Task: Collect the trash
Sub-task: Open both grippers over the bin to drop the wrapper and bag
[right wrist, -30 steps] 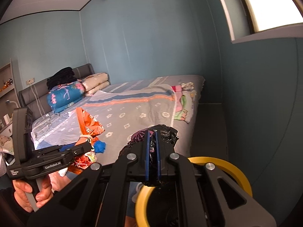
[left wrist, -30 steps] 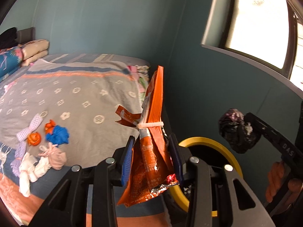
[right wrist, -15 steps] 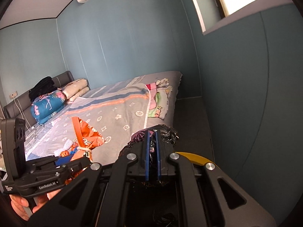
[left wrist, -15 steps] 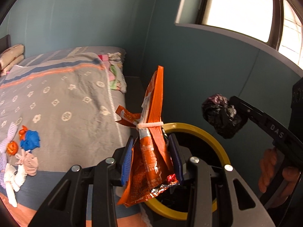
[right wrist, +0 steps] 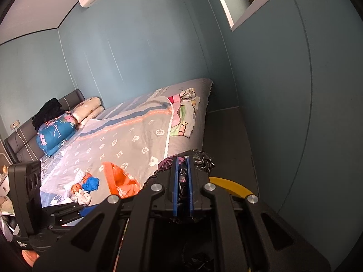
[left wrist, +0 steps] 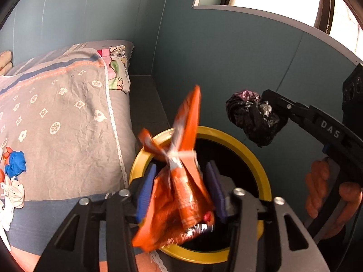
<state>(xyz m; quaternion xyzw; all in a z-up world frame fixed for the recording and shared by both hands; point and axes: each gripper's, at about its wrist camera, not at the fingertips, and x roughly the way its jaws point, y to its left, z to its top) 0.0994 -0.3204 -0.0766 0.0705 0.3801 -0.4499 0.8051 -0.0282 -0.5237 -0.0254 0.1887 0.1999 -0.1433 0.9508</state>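
Observation:
An orange snack wrapper [left wrist: 181, 195] sits blurred and loose between the spread blue pads of my left gripper [left wrist: 181, 188], right over the yellow-rimmed bin [left wrist: 256, 158] with a black liner. The gripper is open. My right gripper [right wrist: 182, 181] is shut on a crumpled black plastic bag [left wrist: 254, 117], held above the bin's far right side. In the right wrist view the bag [right wrist: 204, 158] bulges around the pads, the bin rim [right wrist: 229, 185] shows just behind, and the orange wrapper [right wrist: 118, 179] shows at left.
A bed with a grey patterned blanket [left wrist: 56, 117] lies left of the bin. Small blue, orange and white items [left wrist: 13, 165] lie on its near edge. Teal walls and a window ledge [left wrist: 272, 20] close in behind and to the right. Pillows [right wrist: 56, 131] lie at the bed's head.
Both grippers moved over the bin. My left gripper's jaws opened wider and the orange wrapper now slips loose and tilts between them. The right gripper still holds the black bag.

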